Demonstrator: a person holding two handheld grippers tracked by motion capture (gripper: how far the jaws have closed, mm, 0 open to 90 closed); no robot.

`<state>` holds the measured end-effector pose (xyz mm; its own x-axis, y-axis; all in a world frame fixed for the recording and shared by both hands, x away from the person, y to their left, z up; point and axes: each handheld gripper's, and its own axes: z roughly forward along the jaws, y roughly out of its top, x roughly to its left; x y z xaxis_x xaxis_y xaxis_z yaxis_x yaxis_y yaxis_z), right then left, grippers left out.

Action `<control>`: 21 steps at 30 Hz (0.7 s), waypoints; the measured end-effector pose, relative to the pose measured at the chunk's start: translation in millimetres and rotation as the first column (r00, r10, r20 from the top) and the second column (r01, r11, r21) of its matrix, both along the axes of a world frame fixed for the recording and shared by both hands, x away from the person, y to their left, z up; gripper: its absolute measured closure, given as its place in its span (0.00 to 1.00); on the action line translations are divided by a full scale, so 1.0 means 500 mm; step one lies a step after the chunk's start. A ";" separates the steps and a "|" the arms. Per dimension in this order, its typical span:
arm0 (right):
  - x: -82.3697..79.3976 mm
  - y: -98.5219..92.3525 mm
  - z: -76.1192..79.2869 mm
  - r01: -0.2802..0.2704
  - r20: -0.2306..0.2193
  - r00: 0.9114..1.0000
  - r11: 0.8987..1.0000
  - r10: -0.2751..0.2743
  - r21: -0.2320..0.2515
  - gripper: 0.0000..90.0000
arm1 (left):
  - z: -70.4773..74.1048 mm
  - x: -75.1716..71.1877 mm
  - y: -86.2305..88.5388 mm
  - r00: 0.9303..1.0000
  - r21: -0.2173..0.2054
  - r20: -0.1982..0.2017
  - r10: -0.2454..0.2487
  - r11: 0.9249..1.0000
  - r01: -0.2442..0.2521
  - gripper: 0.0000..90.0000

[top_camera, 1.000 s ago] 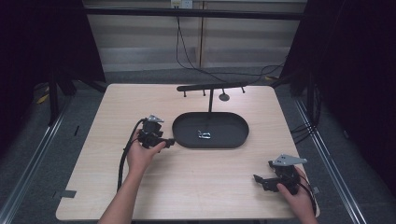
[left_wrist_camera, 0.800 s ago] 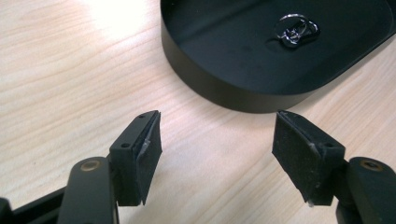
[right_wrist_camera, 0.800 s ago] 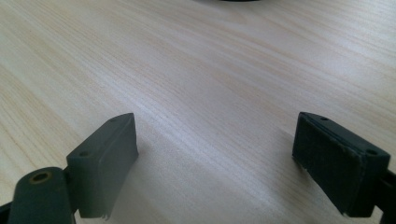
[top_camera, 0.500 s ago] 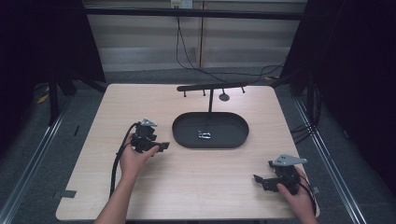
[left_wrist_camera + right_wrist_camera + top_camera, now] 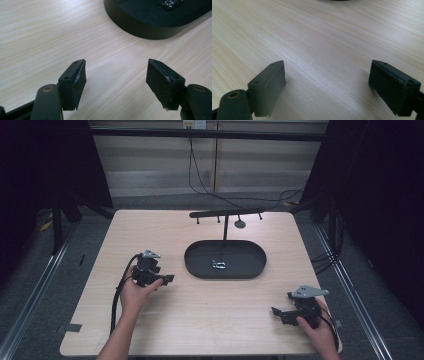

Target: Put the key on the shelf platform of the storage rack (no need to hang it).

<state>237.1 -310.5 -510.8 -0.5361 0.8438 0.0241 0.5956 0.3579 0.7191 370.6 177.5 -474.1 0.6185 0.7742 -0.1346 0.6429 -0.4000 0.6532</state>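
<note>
My left tongs [image 5: 169,279] gape empty just beside the black tray [image 5: 196,265]; small metal piece [image 5: 218,265] lies inside it; right tongs [image 5: 276,312] gape empty, well apart, over bare tabletop [image 5: 220,305].

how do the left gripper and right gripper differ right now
The left gripper sits close beside the black oval tray, while the right gripper rests near the front right corner of the light wooden table, well away from it. The left's jaws gap is narrower than the right's. Both are open, holding nothing, each in a hand.
</note>
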 end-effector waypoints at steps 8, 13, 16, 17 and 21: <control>0.000 0.000 0.000 0.000 0.000 1.000 1.000 0.000 0.000 0.15 | -0.003 -0.012 0.023 1.000 0.010 -0.004 -0.002 1.000 0.002 0.35; 0.000 0.000 0.000 0.000 0.000 1.000 1.000 0.000 0.000 0.15 | -0.006 -0.020 0.037 1.000 0.005 -0.009 0.012 1.000 -0.012 0.35; 0.000 0.000 0.000 0.000 0.000 1.000 1.000 0.000 0.000 0.15 | -0.008 -0.024 0.045 1.000 0.002 -0.005 0.016 1.000 -0.016 0.35; 0.000 0.000 0.000 0.000 0.000 1.000 1.000 0.000 0.000 0.15 | -0.008 -0.025 0.047 1.000 0.005 -0.006 0.011 1.000 -0.011 0.34; 0.000 0.000 0.000 0.000 0.001 1.000 1.000 0.000 0.000 0.15 | -0.008 -0.031 0.053 1.000 0.006 -0.004 0.008 1.000 -0.008 0.34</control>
